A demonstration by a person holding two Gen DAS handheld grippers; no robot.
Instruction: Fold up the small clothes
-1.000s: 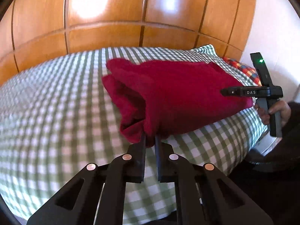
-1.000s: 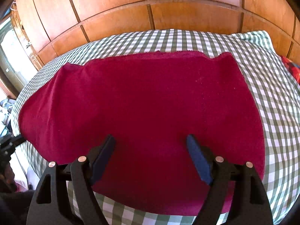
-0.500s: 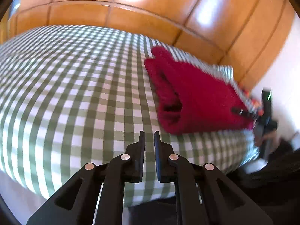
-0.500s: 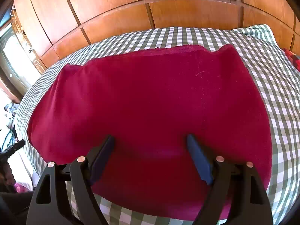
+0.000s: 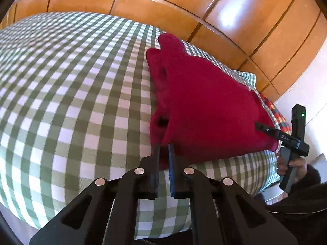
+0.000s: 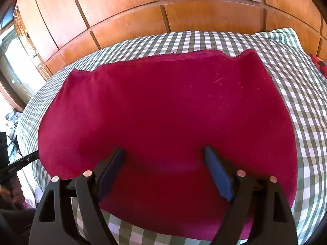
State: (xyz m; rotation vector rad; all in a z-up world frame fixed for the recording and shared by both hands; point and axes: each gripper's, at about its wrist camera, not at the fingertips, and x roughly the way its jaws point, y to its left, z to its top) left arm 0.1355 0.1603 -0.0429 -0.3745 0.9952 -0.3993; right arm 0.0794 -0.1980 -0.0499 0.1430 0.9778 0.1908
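Note:
A dark red folded garment [image 5: 208, 106] lies on the green-and-white checked bed cover [image 5: 71, 94]; it also fills the right wrist view [image 6: 163, 112]. My left gripper [image 5: 164, 149] has its fingers nearly closed with a narrow gap, its tips at the garment's near left corner; I cannot tell whether cloth is pinched. My right gripper [image 6: 164, 153] is open, its blue-padded fingers [image 6: 216, 169] spread wide and resting over the garment's near edge. The right gripper also shows in the left wrist view [image 5: 265, 129] at the garment's far right edge.
Wooden wardrobe panels [image 6: 184, 20] stand behind the bed. A red-and-multicolour checked cloth [image 5: 278, 116] lies at the bed's right end. The bed's front edge [image 5: 102, 220] is close below the left gripper. The left gripper's tool [image 6: 20, 161] shows at the left of the right wrist view.
My left gripper let go of the garment's corner and swung left away from it, then came back to that corner. The right gripper has stayed open over the garment.

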